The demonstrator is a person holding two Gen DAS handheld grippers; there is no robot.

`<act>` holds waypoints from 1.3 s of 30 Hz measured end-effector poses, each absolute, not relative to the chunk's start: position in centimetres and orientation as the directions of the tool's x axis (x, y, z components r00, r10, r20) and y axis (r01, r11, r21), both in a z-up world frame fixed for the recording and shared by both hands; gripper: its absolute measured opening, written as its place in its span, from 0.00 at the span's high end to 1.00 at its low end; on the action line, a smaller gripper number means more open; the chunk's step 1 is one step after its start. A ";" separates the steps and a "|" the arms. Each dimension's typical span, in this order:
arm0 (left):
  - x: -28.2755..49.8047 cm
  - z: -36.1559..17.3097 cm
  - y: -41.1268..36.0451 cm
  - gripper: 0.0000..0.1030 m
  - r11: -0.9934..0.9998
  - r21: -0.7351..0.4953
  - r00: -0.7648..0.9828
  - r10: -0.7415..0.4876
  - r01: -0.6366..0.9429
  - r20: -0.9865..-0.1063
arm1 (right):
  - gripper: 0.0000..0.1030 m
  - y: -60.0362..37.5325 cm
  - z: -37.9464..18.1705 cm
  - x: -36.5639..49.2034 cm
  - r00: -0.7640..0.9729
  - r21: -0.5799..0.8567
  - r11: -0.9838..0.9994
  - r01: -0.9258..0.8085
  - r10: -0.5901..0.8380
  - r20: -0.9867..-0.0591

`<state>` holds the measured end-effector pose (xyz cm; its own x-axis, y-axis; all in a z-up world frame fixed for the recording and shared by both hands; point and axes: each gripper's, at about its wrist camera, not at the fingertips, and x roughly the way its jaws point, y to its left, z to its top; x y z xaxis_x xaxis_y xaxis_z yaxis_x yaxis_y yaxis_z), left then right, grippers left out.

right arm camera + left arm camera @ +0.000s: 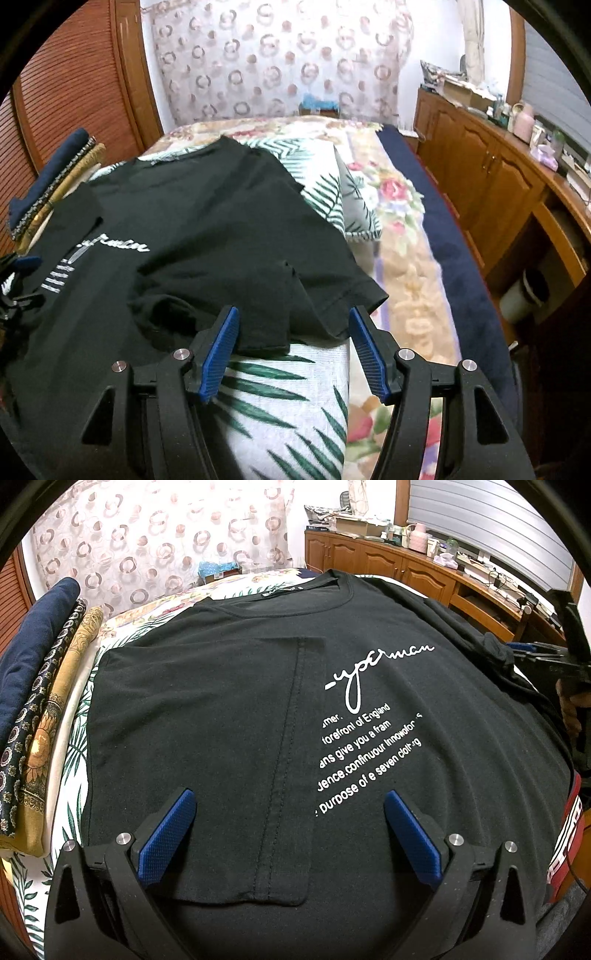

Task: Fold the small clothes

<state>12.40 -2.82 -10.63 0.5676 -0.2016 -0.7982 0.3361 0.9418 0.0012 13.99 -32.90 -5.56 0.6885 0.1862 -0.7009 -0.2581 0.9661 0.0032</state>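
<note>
The left gripper (pixel 290 834) hung parted above the black shirt (pixel 229 720), gripping nothing. The right gripper (pixel 293 350) gaped too, the shirt's loose sleeve (pixel 317 295) just ahead, unpinched. The shirt lay face-up on the leaf-print cover (pixel 280 398), one side folded in. Next, likely: seize that sleeve, fold it inward. Beyond the shirt, folded clothes (pixel 33 716) were stacked.

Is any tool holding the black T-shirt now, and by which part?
Nothing is held. The left tool is open above the black T-shirt; the right tool is open, with the sleeve lying loose between its fingers.
</note>
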 end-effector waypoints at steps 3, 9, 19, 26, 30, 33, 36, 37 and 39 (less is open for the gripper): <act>12.4 -10.6 -2.8 0.00 0.942 0.001 0.568 -0.201 0.336 -0.798 | 0.38 -32.7 -5.5 14.8 0.676 -0.004 0.965 -0.263 0.182 -0.714; 12.4 -10.6 -2.8 0.00 0.942 0.001 0.568 -0.202 0.336 -0.798 | 0.53 -34.6 -4.3 15.2 0.688 -0.007 0.961 -0.277 0.193 -0.700; 12.4 -10.6 -2.8 0.01 0.944 0.007 0.575 -0.195 0.330 -0.795 | 0.91 -33.7 -3.3 14.9 0.738 -0.070 0.945 -0.321 0.203 -0.644; 12.2 -7.9 -0.9 0.01 0.960 0.001 0.670 -0.194 0.280 -0.717 | 0.91 -29.8 0.3 15.5 0.786 -0.100 0.912 -0.397 0.281 -0.550; 12.9 -6.4 0.8 0.01 0.972 0.000 0.711 -0.174 0.237 -0.682 | 0.91 -26.2 1.5 16.6 0.773 -0.099 0.878 -0.468 0.352 -0.528; 13.3 -5.6 2.2 0.01 0.977 -0.024 0.726 -0.175 0.213 -0.666 | 0.91 -23.4 1.6 17.7 0.736 -0.074 0.842 -0.534 0.420 -0.531; 14.1 -5.3 3.2 0.01 0.978 -0.052 0.724 -0.187 0.204 -0.664 | 0.91 -21.0 1.4 18.4 0.690 -0.044 0.805 -0.592 0.478 -0.543; 14.2 -5.3 3.4 0.01 0.978 -0.054 0.723 -0.188 0.204 -0.665 | 0.89 -20.7 1.4 18.6 0.680 -0.036 0.797 -0.602 0.489 -0.547; 14.6 -5.3 3.5 0.01 0.978 -0.055 0.718 -0.186 0.202 -0.671 | 0.73 -20.3 1.1 19.2 0.669 -0.041 0.795 -0.606 0.481 -0.566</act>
<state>14.61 3.49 -5.29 0.7177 -0.1864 -0.6709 0.2021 0.9778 -0.0554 19.17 -20.30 1.14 0.6694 0.4809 -0.5663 -0.6056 0.7947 -0.0410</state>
